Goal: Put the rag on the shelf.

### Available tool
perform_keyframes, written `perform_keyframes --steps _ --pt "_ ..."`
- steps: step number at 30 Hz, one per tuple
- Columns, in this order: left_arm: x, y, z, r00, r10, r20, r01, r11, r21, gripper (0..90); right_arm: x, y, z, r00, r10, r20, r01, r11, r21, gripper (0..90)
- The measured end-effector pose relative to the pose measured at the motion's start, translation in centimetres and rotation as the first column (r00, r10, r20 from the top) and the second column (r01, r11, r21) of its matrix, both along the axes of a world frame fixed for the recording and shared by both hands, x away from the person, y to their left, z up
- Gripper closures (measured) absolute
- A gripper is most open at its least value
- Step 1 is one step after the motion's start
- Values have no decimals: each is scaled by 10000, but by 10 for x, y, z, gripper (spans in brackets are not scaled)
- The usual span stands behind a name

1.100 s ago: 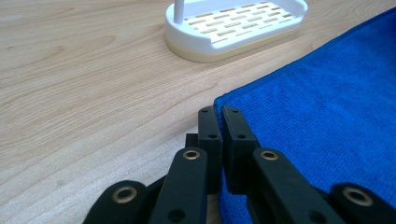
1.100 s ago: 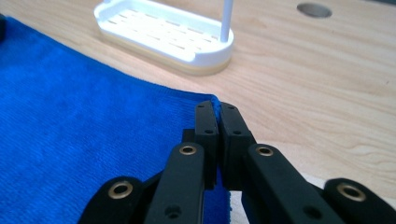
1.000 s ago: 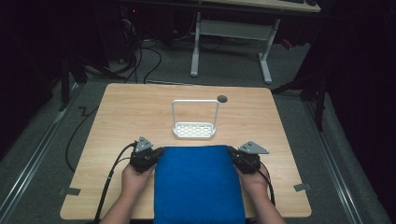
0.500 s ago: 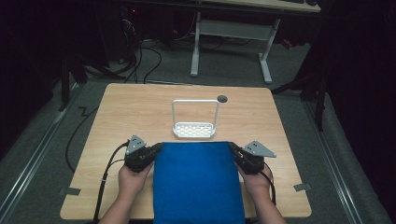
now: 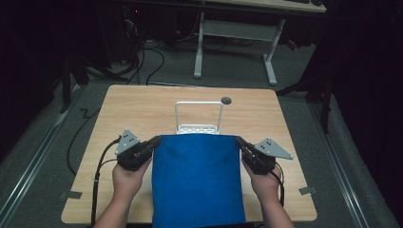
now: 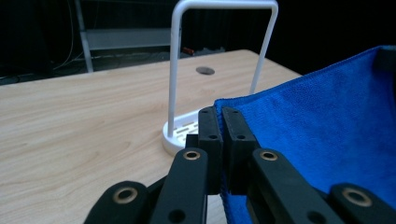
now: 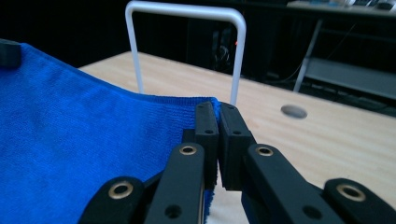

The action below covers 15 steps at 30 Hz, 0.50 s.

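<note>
Left gripper (image 5: pixel 153 141) and right gripper (image 5: pixel 239 142) each pinch a far corner of the blue cloth (image 5: pixel 197 180), stretched just near the white rack (image 5: pixel 198 118). Soft, light, floppy; corners hold best.

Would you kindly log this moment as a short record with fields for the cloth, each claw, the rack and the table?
cloth: blue towel, stretched flat between both claws, near edge past the table's front
left claw: shut on towel's far left corner
right claw: shut on towel's far right corner
rack: white wire rack, upright, just beyond the towel's far edge
table: wooden table, round hole behind rack
</note>
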<state>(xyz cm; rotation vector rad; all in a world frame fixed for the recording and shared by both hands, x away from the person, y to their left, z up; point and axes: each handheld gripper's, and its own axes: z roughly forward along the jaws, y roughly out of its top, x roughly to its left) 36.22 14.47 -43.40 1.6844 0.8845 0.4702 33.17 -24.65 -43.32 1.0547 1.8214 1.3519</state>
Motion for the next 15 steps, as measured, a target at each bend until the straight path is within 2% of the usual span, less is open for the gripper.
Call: perform_keyframes --steps 2,3,4,5,6,9,12,13,14,15 --pt "0 1 3 10000 26 60 -26 10000 10 877 0 0 3 10000 16 80 -16 10000 9 885" --pt "0 2 13 9997 64 246 -64 10000 8 877 0 1 10 9995 -23 312 25 10000 -62 884" --pt "0 2 13 9997 64 246 -64 10000 8 876 0 1 10 9995 -23 312 25 10000 -62 884" --pt "1 3 21 9990 119 423 -117 9999 -49 877 1 0 17 9989 -29 469 31 10000 -30 884" --pt "1 3 21 9990 119 423 -117 9999 -49 876 1 0 17 9989 -29 469 31 10000 -30 884" --pt "3 4 32 9981 161 598 -153 9998 -126 876 3 0 33 9971 -41 761 39 10000 15 885" --pt "5 4 45 9966 198 798 -179 9995 -246 877 5 0 41 9956 -26 941 22 10000 52 885" --pt "7 3 53 9954 205 940 -188 9996 -192 877 7 0 48 9946 -30 1033 15 9999 149 885" --pt "7 3 53 9954 205 940 -188 9996 -192 877 7 0 48 9946 -30 1033 15 9999 149 885" --pt "8 2 61 9930 261 1149 -249 9996 -119 877 8 0 56 9930 -14 1183 -8 9998 182 885"
